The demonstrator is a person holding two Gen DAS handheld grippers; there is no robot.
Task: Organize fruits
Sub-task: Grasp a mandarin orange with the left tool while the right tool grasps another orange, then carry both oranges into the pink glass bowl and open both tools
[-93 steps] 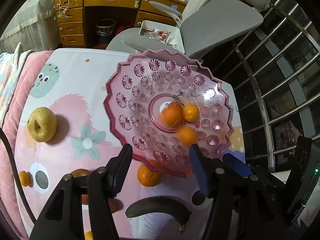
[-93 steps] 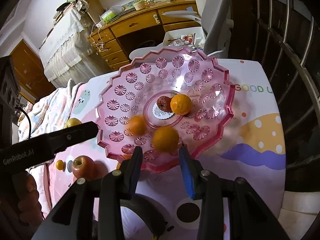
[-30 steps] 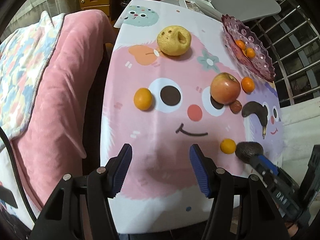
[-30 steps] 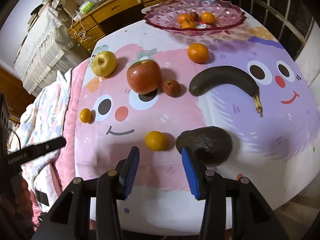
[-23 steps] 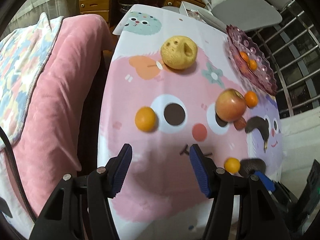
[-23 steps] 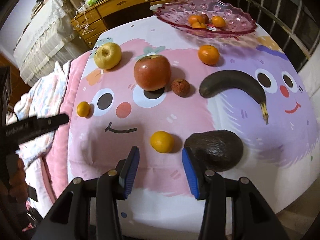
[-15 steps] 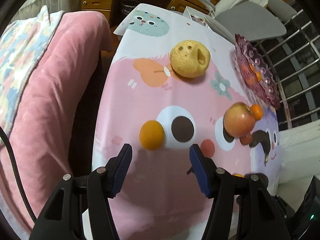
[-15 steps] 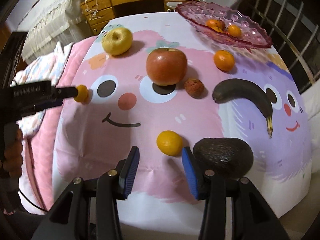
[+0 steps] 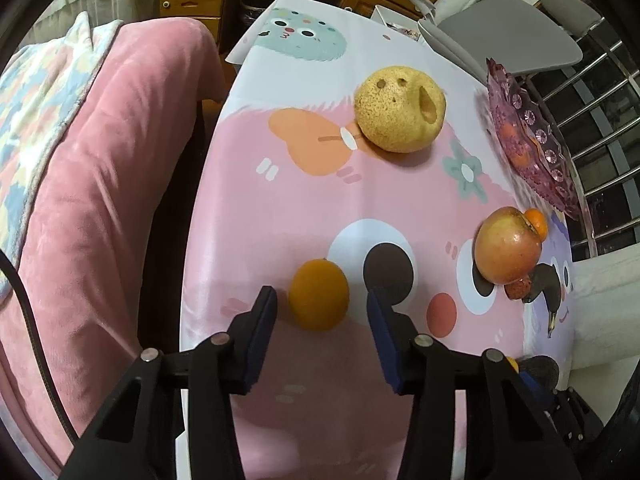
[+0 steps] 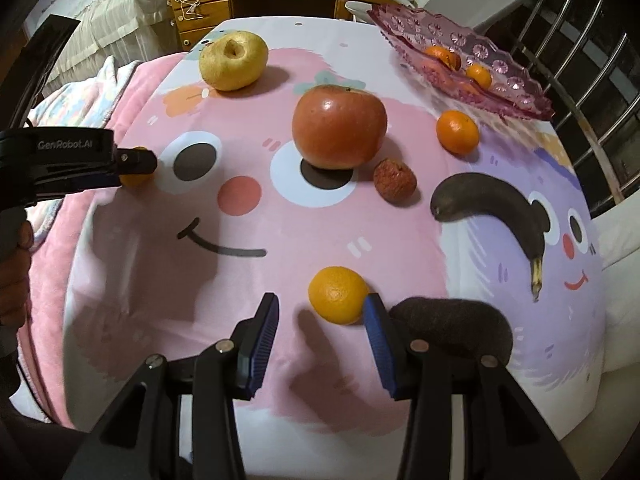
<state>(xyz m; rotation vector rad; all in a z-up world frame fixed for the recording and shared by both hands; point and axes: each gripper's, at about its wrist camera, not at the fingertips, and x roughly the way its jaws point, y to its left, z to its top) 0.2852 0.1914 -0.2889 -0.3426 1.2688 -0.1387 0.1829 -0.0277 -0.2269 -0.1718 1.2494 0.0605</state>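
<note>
Two pickups are starting at once. The left claw [image 9: 320, 304] is standing wide open and empty, its blue pads flanking a small orange [image 9: 319, 294] that is sitting on the surface [image 9: 304, 200], far from the pink glass dish [image 9: 532, 148]. The right claw [image 10: 322, 312] is also gaping empty, with another orange [image 10: 338, 294] just ahead, beside the avocado [image 10: 452, 328]. Next, I judge, each claw needs advancing, closing, then carrying toward that dish.

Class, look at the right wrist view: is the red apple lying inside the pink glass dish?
No: the red apple sits on the tablecloth, apart from the pink glass dish.
</note>
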